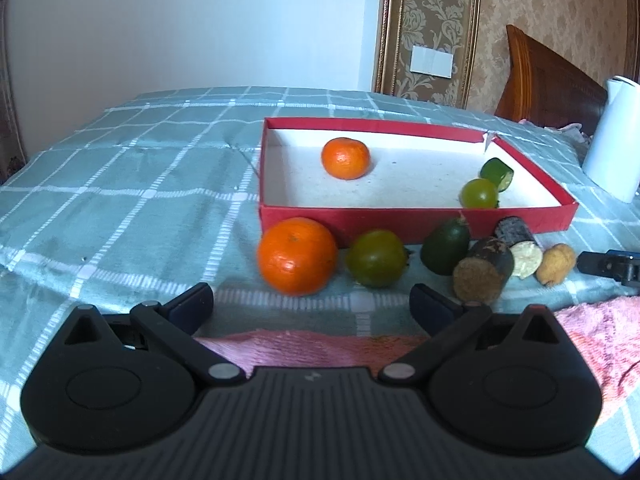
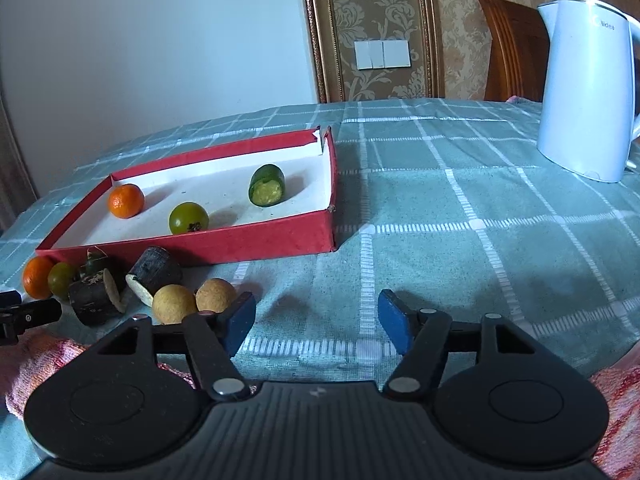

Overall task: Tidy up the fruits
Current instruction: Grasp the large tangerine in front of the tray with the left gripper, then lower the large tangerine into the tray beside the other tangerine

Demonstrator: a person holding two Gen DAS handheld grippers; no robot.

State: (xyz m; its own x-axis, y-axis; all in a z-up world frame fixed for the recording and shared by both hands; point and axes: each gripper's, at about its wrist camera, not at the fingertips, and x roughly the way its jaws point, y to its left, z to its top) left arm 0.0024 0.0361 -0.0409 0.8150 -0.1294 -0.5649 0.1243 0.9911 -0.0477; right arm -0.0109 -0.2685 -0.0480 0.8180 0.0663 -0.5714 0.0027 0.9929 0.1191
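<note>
A shallow red box (image 1: 400,218) (image 2: 240,242) with a white floor holds a small orange (image 1: 345,158) (image 2: 126,201), a round green fruit (image 1: 479,193) (image 2: 188,218) and a cut green piece (image 1: 497,173) (image 2: 267,185). In front of it on the cloth lie a large orange (image 1: 297,255) (image 2: 37,277), a green fruit (image 1: 376,258) (image 2: 61,279), a dark green fruit (image 1: 446,246), two dark cut stubs (image 1: 484,270) (image 2: 154,274) and two tan round fruits (image 2: 175,304) (image 2: 215,295). My left gripper (image 1: 312,304) stands open just short of the large orange. My right gripper (image 2: 316,318) stands open over bare cloth, right of the tan fruits.
A white electric kettle (image 2: 586,88) (image 1: 614,136) stands at the back right. A pink towel (image 1: 596,344) (image 2: 36,364) lies along the near edge of the checked green tablecloth (image 2: 480,240). A wooden chair back (image 1: 552,80) rises behind the table.
</note>
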